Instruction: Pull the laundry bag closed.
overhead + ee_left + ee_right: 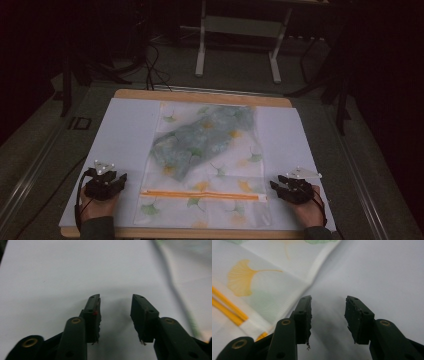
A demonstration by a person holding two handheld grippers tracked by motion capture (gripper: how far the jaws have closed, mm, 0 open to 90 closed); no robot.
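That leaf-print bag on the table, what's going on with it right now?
A person sits at a white table with a two-jaw gripper in each hand. A translucent zip bag printed with ginkgo leaves lies flat in the middle, a greenish cloth inside it and its orange zip strip toward the person. The left gripper and right gripper rest open on either side of the bag, holding nothing.

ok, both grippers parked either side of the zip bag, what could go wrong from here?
1. The bag lies flat on the white sheet; a gripper pinching its edge may grab the sheet too.
2. Both the left gripper and the right gripper are open and off the bag; uneven grabs could skew it.
3. The cloth inside may bunch.
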